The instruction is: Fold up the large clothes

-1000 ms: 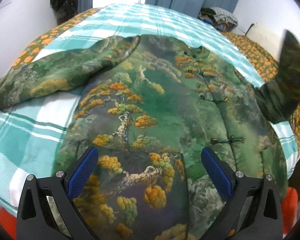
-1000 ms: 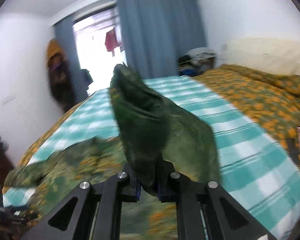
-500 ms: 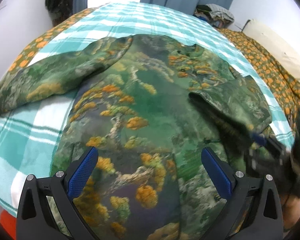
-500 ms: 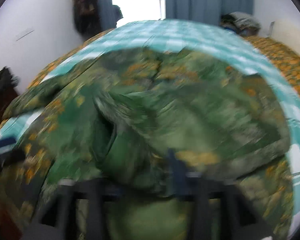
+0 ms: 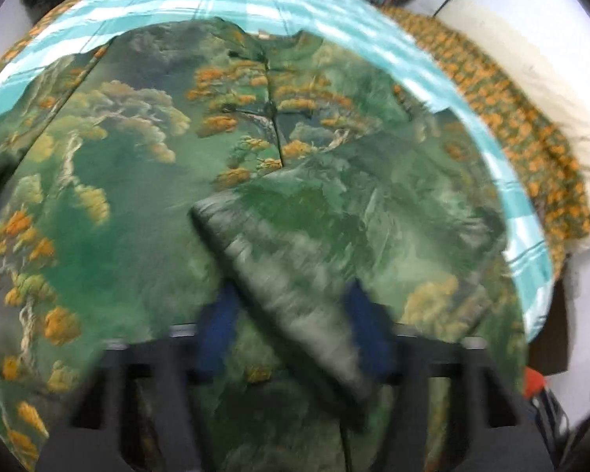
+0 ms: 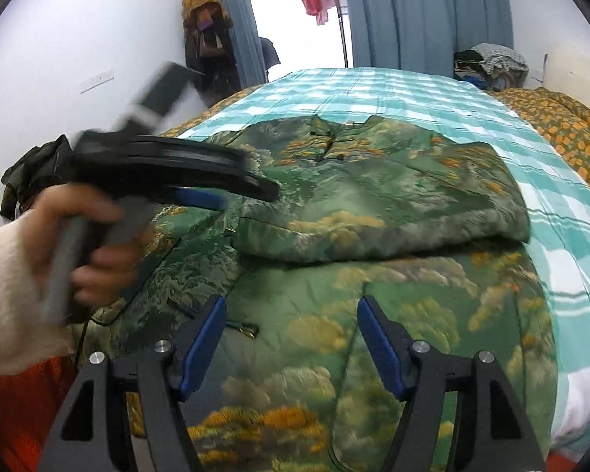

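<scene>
Checked bedspread, green jacket, folded sleeve

Jacket: green, printed with trees and orange foliage, spread flat across most of the view, collar at the far edge.
Sleeve: folded over the jacket's front, its cuff end running down between the gripper's fingers.
Left gripper: blurred, at the bottom; jaws closing, with the sleeve between them; whether the blue pads press the cloth cannot be told.
Sheet: teal and white check, under the jacket.
Blanket: green with orange flowers, along the right side.
Pillow: cream, far right.
</scene>
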{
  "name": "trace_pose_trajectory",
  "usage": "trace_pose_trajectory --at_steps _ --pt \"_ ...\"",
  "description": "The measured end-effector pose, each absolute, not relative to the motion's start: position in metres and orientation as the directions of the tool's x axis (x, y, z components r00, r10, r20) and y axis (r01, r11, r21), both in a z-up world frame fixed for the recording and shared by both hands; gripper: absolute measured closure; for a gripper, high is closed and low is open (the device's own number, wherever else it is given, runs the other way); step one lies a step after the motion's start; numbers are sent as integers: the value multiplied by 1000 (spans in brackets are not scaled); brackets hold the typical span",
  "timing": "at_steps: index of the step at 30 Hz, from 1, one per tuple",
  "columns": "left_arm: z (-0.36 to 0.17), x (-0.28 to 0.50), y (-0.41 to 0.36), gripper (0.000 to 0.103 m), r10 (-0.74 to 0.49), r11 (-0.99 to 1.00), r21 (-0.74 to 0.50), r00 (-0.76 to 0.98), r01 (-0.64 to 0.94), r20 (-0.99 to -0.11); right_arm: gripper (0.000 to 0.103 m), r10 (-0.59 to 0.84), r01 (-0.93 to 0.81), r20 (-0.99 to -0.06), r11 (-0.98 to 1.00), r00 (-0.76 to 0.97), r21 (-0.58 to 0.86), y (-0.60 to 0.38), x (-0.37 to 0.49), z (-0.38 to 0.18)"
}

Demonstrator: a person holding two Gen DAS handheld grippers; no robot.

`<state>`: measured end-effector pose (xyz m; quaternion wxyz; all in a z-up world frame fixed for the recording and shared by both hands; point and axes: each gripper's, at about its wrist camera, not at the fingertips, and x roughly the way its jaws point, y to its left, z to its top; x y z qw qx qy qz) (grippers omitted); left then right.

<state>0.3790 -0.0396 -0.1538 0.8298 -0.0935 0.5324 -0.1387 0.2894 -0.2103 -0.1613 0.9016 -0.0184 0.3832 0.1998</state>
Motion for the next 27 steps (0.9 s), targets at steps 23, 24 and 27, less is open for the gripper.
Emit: trace_pose_trajectory --at_steps 23,24,27 --pt "-154 470 36 94 -211 977 -197 512 82 -832 33 171 -58 -680 981 713 186 -333 463 -132" --pt "-160 469 36 94 -212 977 -199 509 81 -834 33 193 -85 -683 978 704 190 -329 479 -132" --pt "-172 471 33 92 -210 977 -198 508 78 -835 33 192 -153 -697 981 691 118 -305 519 -143"
